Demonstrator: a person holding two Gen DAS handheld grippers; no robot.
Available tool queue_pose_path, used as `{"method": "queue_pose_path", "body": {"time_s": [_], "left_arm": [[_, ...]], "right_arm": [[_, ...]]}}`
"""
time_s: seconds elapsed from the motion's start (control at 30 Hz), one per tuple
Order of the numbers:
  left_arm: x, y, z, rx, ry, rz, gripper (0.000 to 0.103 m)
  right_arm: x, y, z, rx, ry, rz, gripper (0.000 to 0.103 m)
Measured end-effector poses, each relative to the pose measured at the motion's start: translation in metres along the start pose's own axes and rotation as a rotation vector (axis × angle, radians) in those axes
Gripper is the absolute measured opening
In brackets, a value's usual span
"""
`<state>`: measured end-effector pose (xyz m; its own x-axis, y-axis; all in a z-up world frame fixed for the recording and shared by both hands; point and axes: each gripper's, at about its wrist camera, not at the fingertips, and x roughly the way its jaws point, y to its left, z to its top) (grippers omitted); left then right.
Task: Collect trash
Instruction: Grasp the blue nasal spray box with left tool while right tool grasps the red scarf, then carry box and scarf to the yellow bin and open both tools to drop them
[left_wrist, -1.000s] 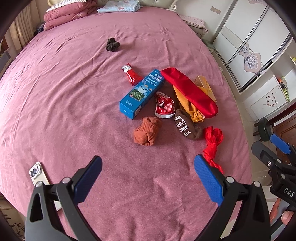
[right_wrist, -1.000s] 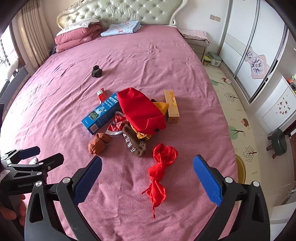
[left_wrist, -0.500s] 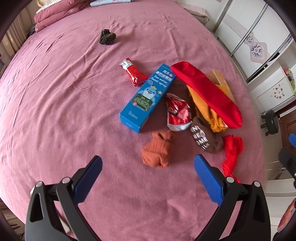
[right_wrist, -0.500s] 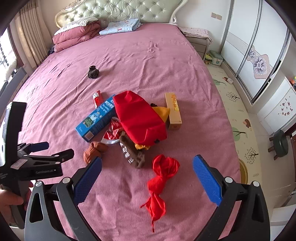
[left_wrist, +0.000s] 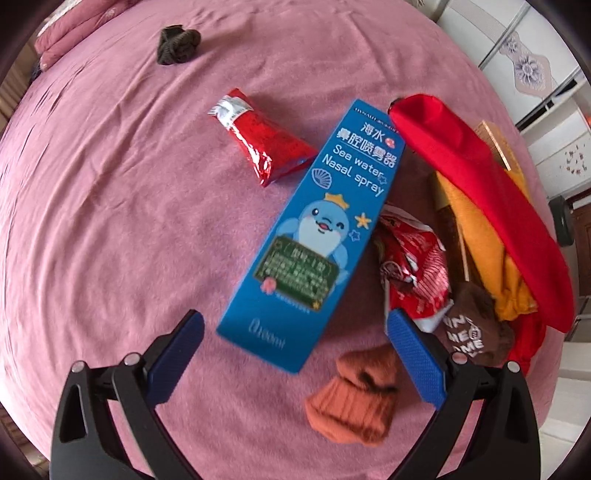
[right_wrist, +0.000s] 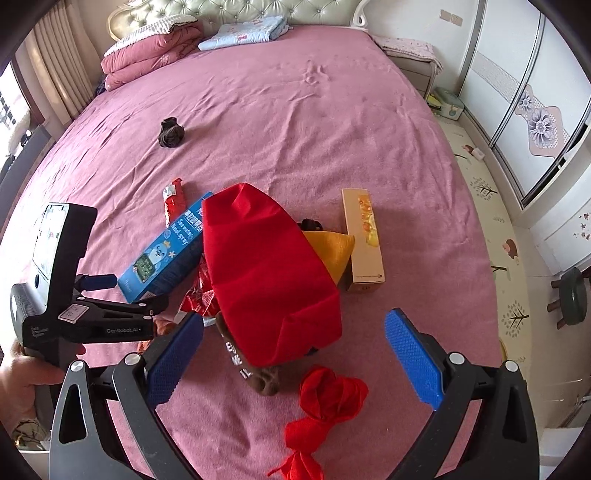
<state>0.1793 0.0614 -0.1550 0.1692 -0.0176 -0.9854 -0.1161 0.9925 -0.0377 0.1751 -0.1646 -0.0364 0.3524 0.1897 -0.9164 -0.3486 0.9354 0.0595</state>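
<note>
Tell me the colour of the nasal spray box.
Blue, with a cartoon dolphin and white lettering; the nasal spray box shows best in the left wrist view.

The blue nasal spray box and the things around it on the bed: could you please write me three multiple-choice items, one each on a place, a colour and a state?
1. Where does the blue nasal spray box lie?
A. On the floor mat
B. On the pink bedspread
C. On the stool

2. What colour is the rolled sock nearest the left tongs?
A. Rust orange
B. White
C. Green

3. How do the left tongs stand?
A. Shut on the box
B. Shut on a sock
C. Open, holding nothing

Answers:
1 B: the left wrist view shows the box flat on the bedspread.
2 A: the sock by the right-hand finger is rust orange.
3 C: the jaws stand wide apart either side of the box's near end, not touching it.
</note>
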Motion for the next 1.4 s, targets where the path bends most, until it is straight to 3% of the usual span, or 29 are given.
{"method": "queue_pose_path", "body": {"time_s": [0.13,0.23,0.3,0.37,0.47,0.67,0.77,0.83,0.9,0.93,1.07,1.17,1.4], "left_arm": [[0.023,-0.001,0.011,0.054,0.042,0.007,0.097],[0.037,0.001,0.018,0.069,0.078,0.004,0.082],[0.041,0.002,0.023,0.068,0.085,-0.003,0.081],[0.04,0.001,0.028,0.088,0.08,0.014,0.065],[0.036,-0.001,0.034,0.11,0.079,0.017,0.053],[0.02,0.004,0.039,0.086,0.067,-0.039,0.049],[0.01,0.009,0.031,0.05,0.045,-0.07,0.048],[0.004,0.012,0.024,0.024,0.034,-0.096,0.048],[-0.002,0.016,0.015,0.008,0.02,-0.114,0.048],[-0.005,0.019,0.01,0.004,0.016,-0.122,0.048],[-0.018,0.026,-0.005,-0.001,-0.008,-0.149,0.048],[-0.041,0.025,-0.017,-0.015,-0.025,-0.179,0.048],[-0.08,0.007,-0.062,-0.017,-0.05,-0.197,0.048]], "right_arm": [[0.015,0.001,0.005,-0.008,0.023,0.008,0.095],[0.022,0.001,0.009,-0.018,0.031,0.013,0.095],[0.025,0.001,0.013,-0.029,0.031,0.017,0.095],[0.029,0.003,0.017,-0.043,0.033,0.025,0.095],[0.033,0.006,0.024,-0.061,0.035,0.044,0.095],[0.044,0.031,0.029,-0.151,0.055,0.05,0.095],[0.061,0.048,0.028,-0.216,0.081,-0.01,0.094],[0.07,0.055,0.026,-0.247,0.092,-0.049,0.087],[0.082,0.056,0.026,-0.261,0.109,-0.101,0.067],[0.086,0.054,0.027,-0.256,0.12,-0.103,0.063],[0.078,0.044,0.032,-0.193,0.105,-0.078,0.01],[0.059,0.035,0.034,-0.122,0.079,-0.023,0.004],[-0.001,0.015,0.021,0.02,0.025,0.088,0.002]]}}
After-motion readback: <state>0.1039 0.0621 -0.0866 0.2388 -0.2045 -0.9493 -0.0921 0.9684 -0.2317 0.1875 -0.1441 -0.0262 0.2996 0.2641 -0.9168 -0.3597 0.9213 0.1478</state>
